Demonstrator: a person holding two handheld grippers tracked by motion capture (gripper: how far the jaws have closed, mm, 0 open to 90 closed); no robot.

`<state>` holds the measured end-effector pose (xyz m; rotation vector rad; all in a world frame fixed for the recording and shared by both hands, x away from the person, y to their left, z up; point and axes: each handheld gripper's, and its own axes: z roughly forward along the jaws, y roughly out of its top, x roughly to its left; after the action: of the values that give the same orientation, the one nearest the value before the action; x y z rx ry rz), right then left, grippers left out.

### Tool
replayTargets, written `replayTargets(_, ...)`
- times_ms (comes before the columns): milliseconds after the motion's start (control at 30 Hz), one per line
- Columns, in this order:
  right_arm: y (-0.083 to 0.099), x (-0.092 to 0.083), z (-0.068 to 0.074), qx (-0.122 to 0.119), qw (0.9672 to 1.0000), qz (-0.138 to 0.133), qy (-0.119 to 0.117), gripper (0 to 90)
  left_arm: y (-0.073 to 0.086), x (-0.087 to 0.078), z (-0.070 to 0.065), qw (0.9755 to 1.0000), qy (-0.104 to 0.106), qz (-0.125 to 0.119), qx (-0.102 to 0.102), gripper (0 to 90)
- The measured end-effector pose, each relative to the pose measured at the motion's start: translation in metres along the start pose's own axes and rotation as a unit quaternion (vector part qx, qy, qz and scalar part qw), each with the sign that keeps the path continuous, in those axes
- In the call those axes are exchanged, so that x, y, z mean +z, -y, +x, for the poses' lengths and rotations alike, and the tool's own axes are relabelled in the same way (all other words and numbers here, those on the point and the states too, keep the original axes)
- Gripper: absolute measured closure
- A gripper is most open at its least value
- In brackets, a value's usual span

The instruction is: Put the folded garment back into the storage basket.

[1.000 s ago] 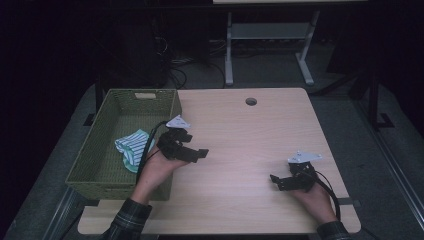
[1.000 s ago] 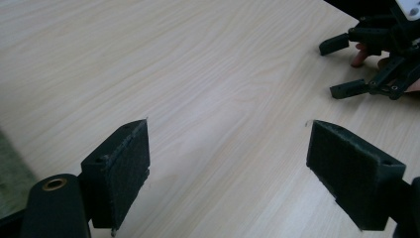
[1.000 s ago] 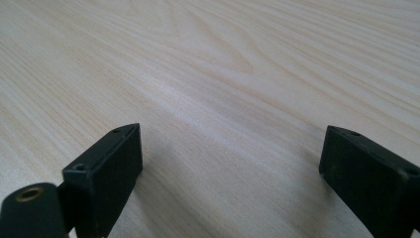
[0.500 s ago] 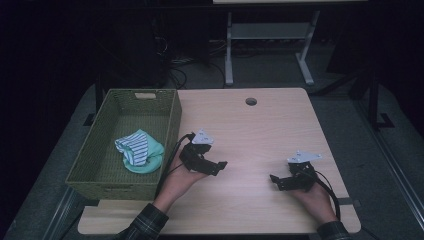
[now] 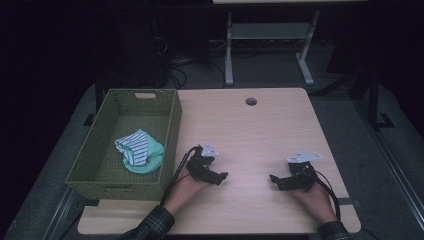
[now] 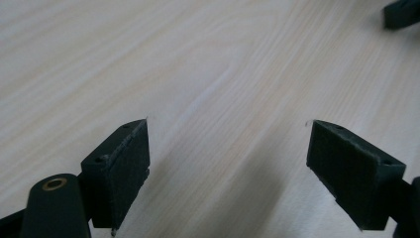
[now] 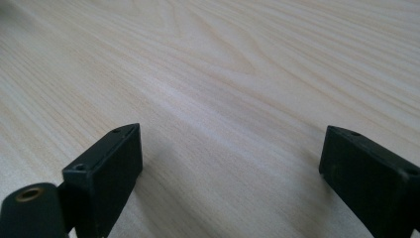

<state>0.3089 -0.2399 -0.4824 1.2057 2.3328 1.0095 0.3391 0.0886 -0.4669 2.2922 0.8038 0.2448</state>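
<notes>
My left gripper (image 5: 219, 176) rests low on the light wooden table (image 5: 250, 135), just right of the basket, held by a hand in a plaid sleeve. In the left gripper view its jaws (image 6: 228, 144) stand wide apart with bare wood between them. My right gripper (image 5: 276, 181) lies near the table's front right, its jaws pointing left toward the other one. The right gripper view has the right gripper (image 7: 230, 148) open over bare wood too. A green woven basket (image 5: 170, 125) at the table's left holds a mint and striped cloth (image 5: 137, 150).
A round cable hole (image 5: 251, 101) sits near the table's far edge. The tip of the other gripper (image 6: 401, 12) shows at the top right of the left gripper view. Beyond the table are a white stand (image 5: 267, 35), floor cables and a dark room.
My left gripper has moved from the basket's right rim to the right and toward the front of the table, and has come down low. The right gripper has stayed put.
</notes>
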Motion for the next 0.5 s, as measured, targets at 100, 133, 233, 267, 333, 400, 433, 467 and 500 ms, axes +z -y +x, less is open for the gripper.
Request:
replayTargets(100,0.0000,0.0001,0.0000,0.000,1.0000,0.000,0.000,9.1,0.0011,0.0039,-0.0022,0.9999,-0.012,0.001,0.006,14.8)
replayTargets(133,0.0000,0.0001,0.0000,0.000,1.0000,0.000,0.000,9.1,0.0012,0.0045,-0.0027,0.9999,-0.015,-0.001,0.006,14.7)
replayTargets(233,0.0000,0.0001,0.0000,0.000,1.0000,0.000,0.000,9.1,0.0043,0.0077,-0.0050,0.9995,-0.020,-0.018,0.014,13.0)
replayTargets(267,0.0000,0.0001,0.0000,0.000,1.0000,0.000,0.000,9.1,0.0064,0.0084,-0.0049,0.9992,-0.021,-0.030,0.016,12.7)
replayTargets(333,0.0000,0.0001,0.0000,0.000,1.0000,0.000,0.000,9.1,0.0082,0.0090,-0.0051,0.9989,-0.020,-0.039,0.014,12.6)
replayTargets(400,-0.0001,0.0001,0.0001,0.000,1.0000,0.000,0.000,9.1,0.0083,0.0091,-0.0051,0.9989,-0.020,-0.040,0.014,12.6)
replayTargets(433,0.0000,0.0001,0.0001,0.000,1.0000,0.000,0.000,9.1,0.0082,0.0090,-0.0051,0.9989,-0.020,-0.039,0.014,12.6)
replayTargets(467,-0.0001,0.0001,0.0001,0.000,1.0000,0.000,0.000,9.1,0.0081,0.0087,-0.0051,0.9990,-0.020,-0.037,0.014,12.6)
replayTargets(500,0.0000,0.0001,0.0001,0.000,1.0000,0.000,0.000,9.1,0.0081,0.0088,-0.0051,0.9990,-0.020,-0.038,0.014,12.6)
